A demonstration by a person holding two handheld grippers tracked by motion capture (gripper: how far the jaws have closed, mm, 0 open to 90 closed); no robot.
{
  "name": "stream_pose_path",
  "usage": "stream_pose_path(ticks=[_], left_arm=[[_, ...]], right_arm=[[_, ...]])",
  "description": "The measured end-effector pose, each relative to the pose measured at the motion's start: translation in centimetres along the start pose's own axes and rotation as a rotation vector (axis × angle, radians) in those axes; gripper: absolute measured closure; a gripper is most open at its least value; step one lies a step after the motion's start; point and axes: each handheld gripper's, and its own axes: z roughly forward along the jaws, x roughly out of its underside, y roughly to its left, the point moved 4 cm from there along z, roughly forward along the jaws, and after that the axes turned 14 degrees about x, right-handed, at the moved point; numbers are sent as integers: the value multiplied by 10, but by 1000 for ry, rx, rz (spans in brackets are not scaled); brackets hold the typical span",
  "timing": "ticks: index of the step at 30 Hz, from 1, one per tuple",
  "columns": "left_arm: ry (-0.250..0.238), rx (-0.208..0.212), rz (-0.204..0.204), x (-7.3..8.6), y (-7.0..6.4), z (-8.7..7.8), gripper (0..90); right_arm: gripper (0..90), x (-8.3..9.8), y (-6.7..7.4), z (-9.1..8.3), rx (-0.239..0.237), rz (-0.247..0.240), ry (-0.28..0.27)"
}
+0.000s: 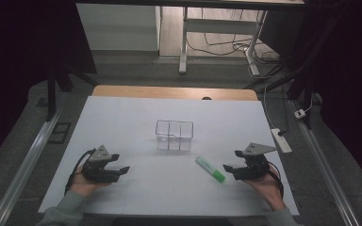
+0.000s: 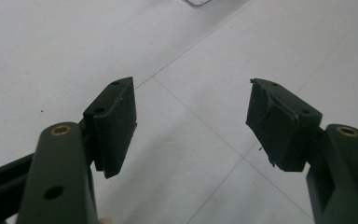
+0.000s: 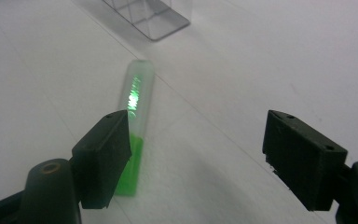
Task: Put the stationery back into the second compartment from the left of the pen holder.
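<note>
A green highlighter with a pale clear cap lies flat on the white table cover, right of centre. My right gripper hovers just to its right, jaws wide open and empty. In the right gripper view the highlighter lies partly behind the left fingertip, cap pointing away toward the box. A clear plastic box with several compartments stands in the middle of the table. My left gripper rests at the front left, open with nothing between its pads.
The white cover spans most of the wooden table. A corner of the clear box shows beyond the highlighter. A white power strip and cables lie off the table's right edge. Table legs stand at the back.
</note>
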Motion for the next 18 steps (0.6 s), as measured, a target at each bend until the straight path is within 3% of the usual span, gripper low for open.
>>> stream_pose_path(ticks=[3,13,18], left_arm=[[0,0,-3,0,0,0,328],[10,-1,6,0,0,2,329],[12,9,12,0,0,3,328]], right_arm=[[226,-6,3,3,-11,-12,12],[233,-32,19,16,-57,-91,130],[244,-31,26,23,-79,-99,181]])
